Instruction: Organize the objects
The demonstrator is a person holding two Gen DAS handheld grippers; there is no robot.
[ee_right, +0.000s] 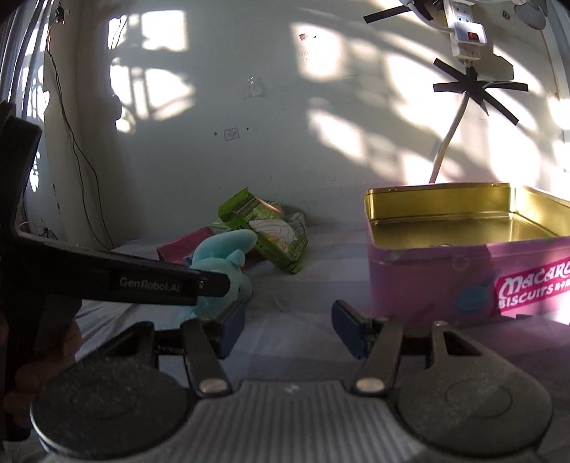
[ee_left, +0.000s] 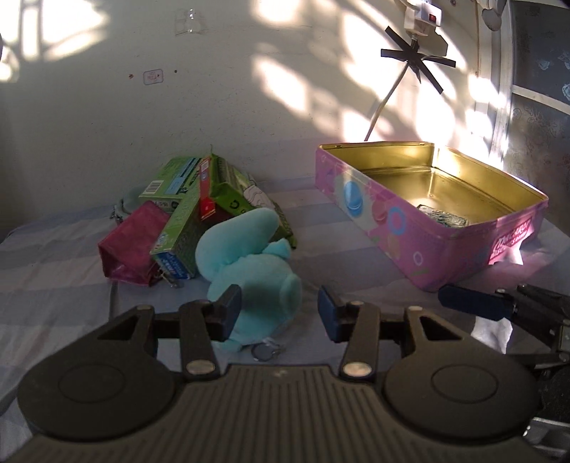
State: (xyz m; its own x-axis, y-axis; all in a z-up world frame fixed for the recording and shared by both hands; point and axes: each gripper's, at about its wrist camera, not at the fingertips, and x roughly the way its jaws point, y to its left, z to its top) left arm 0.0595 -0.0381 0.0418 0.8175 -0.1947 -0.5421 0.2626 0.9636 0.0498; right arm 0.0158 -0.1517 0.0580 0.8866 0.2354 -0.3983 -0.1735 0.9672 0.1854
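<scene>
On a bed covered with a pale blue-and-white striped sheet (ee_left: 53, 263), we hold our left gripper (ee_left: 279, 308) low over a soft turquoise plush toy (ee_left: 245, 260), its blue-padded jaws spread wide and gripping nothing; the plush lies between and just beyond the pads, its lower end nearest us. A small metal keyring (ee_left: 263, 352) peeks out beneath the toy, close to the gripper's body.

Behind the plush sits a loose heap: several green cardboard cartons (ee_left: 185, 210) leaning on one another, a slim red box (ee_left: 207, 194) wedged among them, and a magenta foil pouch (ee_left: 130, 245) at the heap's left edge. The plush touches the front of this pile.

To the right stands an open pink biscuit tin with a gold interior (ee_left: 399, 228), sunlit, with one small dark foil-like item (ee_left: 443, 215) on its floor; we cannot tell what it is.

Our right gripper (ee_right: 288, 326) hovers above bare sheet, jaws likewise wide apart and holding nothing, the tin just beyond its right finger. From the left wrist view its blue finger (ee_left: 473, 302) reaches in from the right edge. On the cream wall (ee_left: 249, 107), a white power strip (ee_left: 424, 16) hangs with its cable fixed by black tape strips (ee_left: 416, 58).
</scene>
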